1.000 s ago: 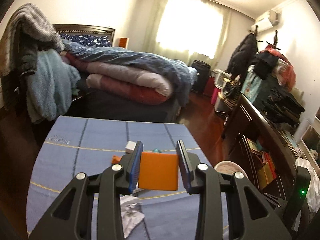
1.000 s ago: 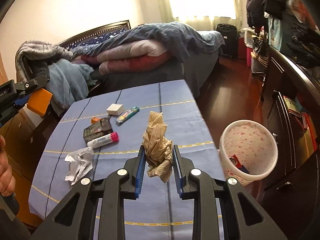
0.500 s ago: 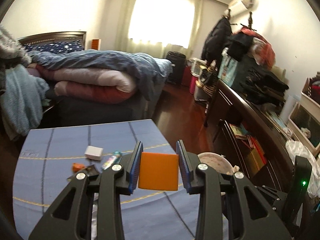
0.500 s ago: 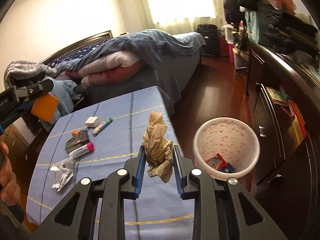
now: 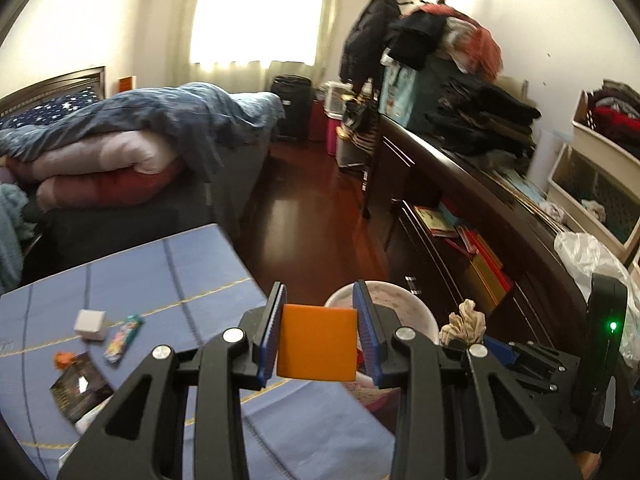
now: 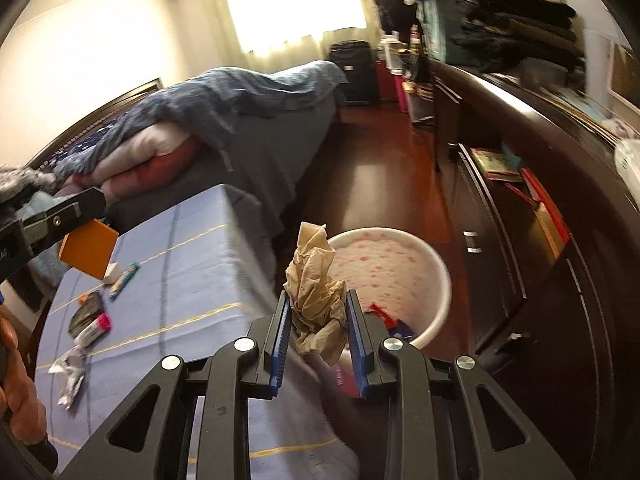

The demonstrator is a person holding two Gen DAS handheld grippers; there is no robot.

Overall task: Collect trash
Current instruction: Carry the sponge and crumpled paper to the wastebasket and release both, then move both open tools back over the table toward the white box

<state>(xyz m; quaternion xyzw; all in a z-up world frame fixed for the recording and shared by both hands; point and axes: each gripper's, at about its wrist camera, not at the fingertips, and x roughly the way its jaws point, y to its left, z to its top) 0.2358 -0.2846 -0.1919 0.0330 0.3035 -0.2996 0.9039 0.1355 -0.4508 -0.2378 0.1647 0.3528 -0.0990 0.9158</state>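
My left gripper (image 5: 319, 307) is shut on a flat orange block (image 5: 316, 344), held above the right edge of the blue-clothed table (image 5: 160, 280). Beyond its fingers, on the floor, stands the white pink-speckled bin (image 5: 404, 300). My right gripper (image 6: 318, 300) is shut on a crumpled brown paper (image 6: 316, 280), which hangs at the near left rim of the bin (image 6: 438, 276). Red and blue wrappers lie inside it. On the table lie a crumpled white paper (image 6: 70, 372), a pink-capped tube (image 6: 94, 328), a dark packet (image 5: 82, 386), a colourful wrapper (image 5: 123, 338) and a small white box (image 5: 91, 324).
A dark wooden dresser (image 6: 520, 240) piled with clothes runs along the right, close to the bin. A bed (image 5: 140, 160) with heaped bedding lies behind the table. Reddish wooden floor (image 5: 312, 216) runs between them. A hand (image 6: 16, 392) shows at the left edge.
Both grippers have swung right, away from the middle of the table toward the bin, which now looms larger. The orange block and the brown paper stay gripped.
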